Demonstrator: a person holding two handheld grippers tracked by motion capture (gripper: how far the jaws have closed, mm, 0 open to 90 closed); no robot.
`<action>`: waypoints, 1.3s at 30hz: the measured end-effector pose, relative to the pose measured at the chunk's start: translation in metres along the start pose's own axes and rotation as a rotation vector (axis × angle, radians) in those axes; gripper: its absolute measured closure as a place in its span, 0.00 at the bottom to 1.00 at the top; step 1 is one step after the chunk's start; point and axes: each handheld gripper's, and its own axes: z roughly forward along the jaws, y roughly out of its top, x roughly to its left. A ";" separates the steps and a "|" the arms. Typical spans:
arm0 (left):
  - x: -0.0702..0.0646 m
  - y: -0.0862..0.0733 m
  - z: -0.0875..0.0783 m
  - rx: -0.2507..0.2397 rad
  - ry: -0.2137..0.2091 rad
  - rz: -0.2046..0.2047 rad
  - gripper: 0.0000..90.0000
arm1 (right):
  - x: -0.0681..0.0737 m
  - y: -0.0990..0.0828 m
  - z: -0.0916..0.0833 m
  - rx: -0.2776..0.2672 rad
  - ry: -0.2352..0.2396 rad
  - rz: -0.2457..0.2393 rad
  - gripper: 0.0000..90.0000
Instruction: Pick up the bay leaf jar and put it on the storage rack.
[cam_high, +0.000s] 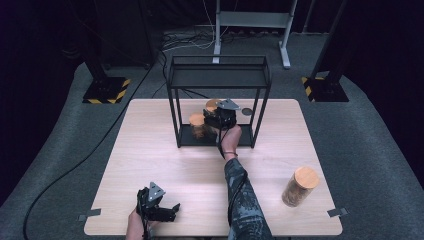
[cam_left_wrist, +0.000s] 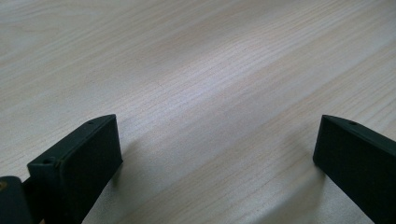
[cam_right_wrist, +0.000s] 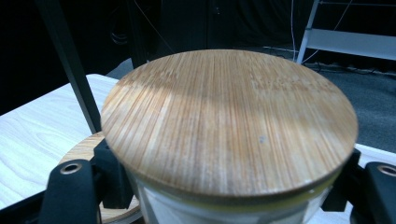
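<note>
My right claw (cam_right_wrist: 229, 186) was closed on a jar (cam_right_wrist: 229, 140). The jar sat right between its two jaws, one jaw pressed on each side, just under the round wooden lid. In the right gripper view the lid was very near and a little above the jaws. The jar stood straight up, so its long way ran up and down and the lid faced the ceiling.

In the high view, the right claw (cam_high: 220, 116) had reached into the black wire shelf (cam_high: 218, 80) at the far part of the desk (cam_high: 200, 165). It was on the low level of that shelf. Just left of the claw stood a second jar (cam_high: 197, 125) with the same kind of wooden lid. A wooden lid edge also showed low and left behind the held jar in the right gripper view; I could not tell which jar it belonged to.

A third jar (cam_high: 299, 187) stood upright on the desk, well apart from the right claw, down toward my side and to the right.

My left claw (cam_left_wrist: 215, 158) was wide open and held nothing. It hung just over the bare desk near my edge.
</note>
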 end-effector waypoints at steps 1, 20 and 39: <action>0.000 0.000 0.000 0.000 0.000 0.000 0.00 | 0.000 0.000 0.000 0.000 -0.001 0.000 0.28; 0.000 0.000 0.000 0.000 -0.001 0.001 0.00 | 0.000 0.001 0.000 0.008 -0.001 0.002 0.28; 0.000 0.000 0.000 0.004 -0.003 0.007 0.00 | -0.005 0.004 -0.004 0.140 0.047 0.061 0.11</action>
